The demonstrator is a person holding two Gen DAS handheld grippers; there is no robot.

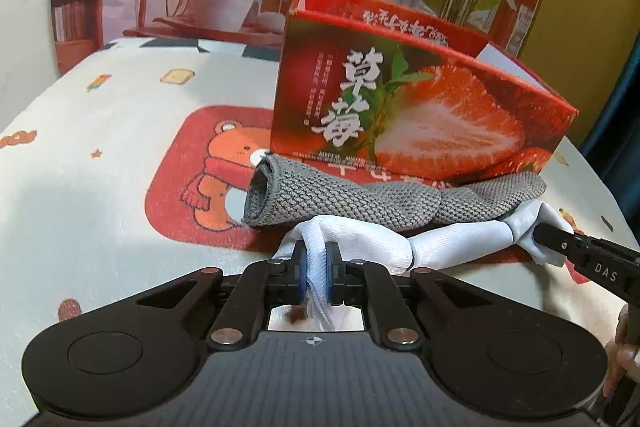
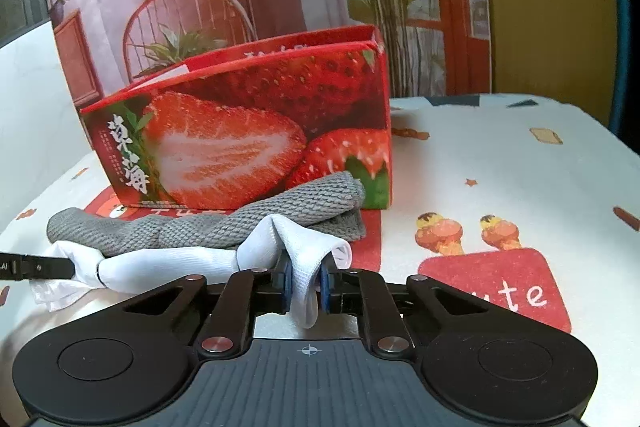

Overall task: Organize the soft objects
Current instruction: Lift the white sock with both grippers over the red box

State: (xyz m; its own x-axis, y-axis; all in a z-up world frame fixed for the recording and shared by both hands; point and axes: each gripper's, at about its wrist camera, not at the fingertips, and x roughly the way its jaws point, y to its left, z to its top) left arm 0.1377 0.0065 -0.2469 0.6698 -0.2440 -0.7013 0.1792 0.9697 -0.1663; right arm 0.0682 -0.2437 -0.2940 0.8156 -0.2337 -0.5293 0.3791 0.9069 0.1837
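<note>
We've got the left gripper (image 1: 316, 267) pinching one end of the white sock (image 1: 360, 241), the right gripper (image 2: 305, 281) pinching the other, grey sock (image 1: 340, 199) just behind, against the strawberry box (image 1: 420, 99).

Both wrist cameras sit low and close over the desk (image 1: 120, 99), facing the strawberry box (image 1: 420, 99) from opposite ends; both share the white sock (image 2: 180, 263).
</note>
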